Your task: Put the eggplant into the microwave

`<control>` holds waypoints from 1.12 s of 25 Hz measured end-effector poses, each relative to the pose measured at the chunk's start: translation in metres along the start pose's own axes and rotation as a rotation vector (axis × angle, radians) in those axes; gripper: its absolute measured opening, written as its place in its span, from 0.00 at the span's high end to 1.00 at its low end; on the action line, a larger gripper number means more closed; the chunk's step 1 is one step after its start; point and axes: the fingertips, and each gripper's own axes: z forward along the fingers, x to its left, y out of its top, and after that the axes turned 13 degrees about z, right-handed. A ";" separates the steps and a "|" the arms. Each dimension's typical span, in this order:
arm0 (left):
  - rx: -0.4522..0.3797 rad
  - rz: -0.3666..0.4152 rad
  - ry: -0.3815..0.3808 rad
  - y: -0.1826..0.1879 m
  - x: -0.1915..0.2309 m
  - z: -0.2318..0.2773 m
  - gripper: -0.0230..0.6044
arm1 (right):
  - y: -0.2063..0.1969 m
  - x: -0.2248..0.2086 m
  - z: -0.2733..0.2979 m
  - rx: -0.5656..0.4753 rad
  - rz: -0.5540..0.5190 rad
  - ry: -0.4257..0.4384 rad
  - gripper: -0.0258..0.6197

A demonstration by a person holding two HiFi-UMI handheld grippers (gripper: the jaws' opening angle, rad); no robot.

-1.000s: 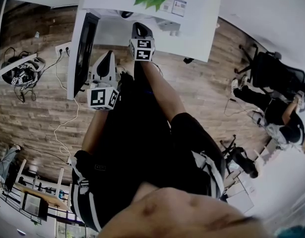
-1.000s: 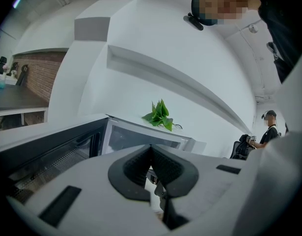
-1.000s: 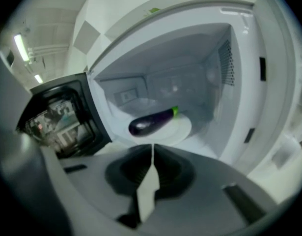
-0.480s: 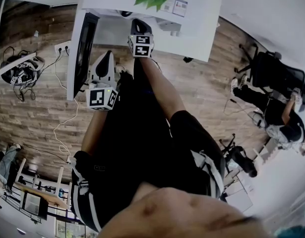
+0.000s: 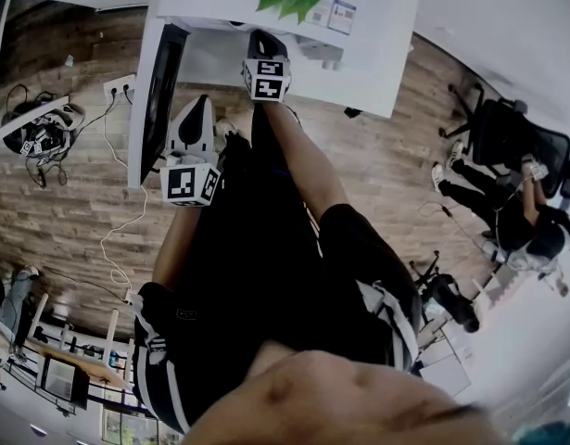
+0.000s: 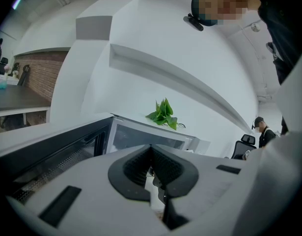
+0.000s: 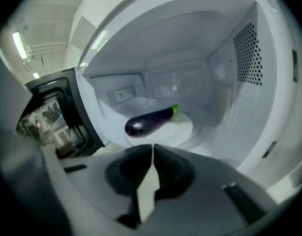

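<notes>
Hardly anything has shifted since the earlier frames: both grippers hold nearly the same places in the head view, and only the seated person [image 5: 521,221] at 3 o'clock has changed posture. Right gripper [image 7: 152,146]: jaws together, nothing between them, pointing into the open microwave [image 7: 249,43]. Directly beyond the tips, at 12 o'clock, the eggplant [image 7: 150,121] lies on its side on the white turntable plate [image 7: 184,132], apart from the gripper. Its dark purple body runs toward 8 o'clock and its green stem end toward 2 o'clock. A perforated panel shows high on the cavity's wall at 2 o'clock. The microwave door [image 7: 57,117] stands swung open at 9 o'clock of this view, its dark frame and window facing the camera. Left gripper [image 6: 151,146]: jaws likewise together and empty, held outside the oven. The open door's dark inner face fills this view from 8 to 9 o'clock, and the microwave's top edge runs behind the tips. A green potted plant [image 6: 163,114] stands at 12 o'clock above the jaws, on top of the microwave. In the head view the white table [image 5: 377,54] lies at 12 o'clock, and wooden floor [image 5: 71,211] with a tangle of cables [image 5: 44,133] lies at 9 o'clock.
</notes>
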 end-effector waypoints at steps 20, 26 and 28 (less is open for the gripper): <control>0.006 -0.020 0.006 -0.001 0.011 0.013 0.91 | 0.013 -0.001 0.014 0.000 -0.009 -0.011 0.90; -0.002 -0.027 0.016 0.002 0.014 0.014 0.91 | 0.015 0.002 0.008 -0.003 -0.010 -0.008 0.90; -0.009 -0.029 0.017 0.004 0.013 0.014 0.91 | 0.016 0.004 0.006 -0.006 -0.013 -0.004 0.90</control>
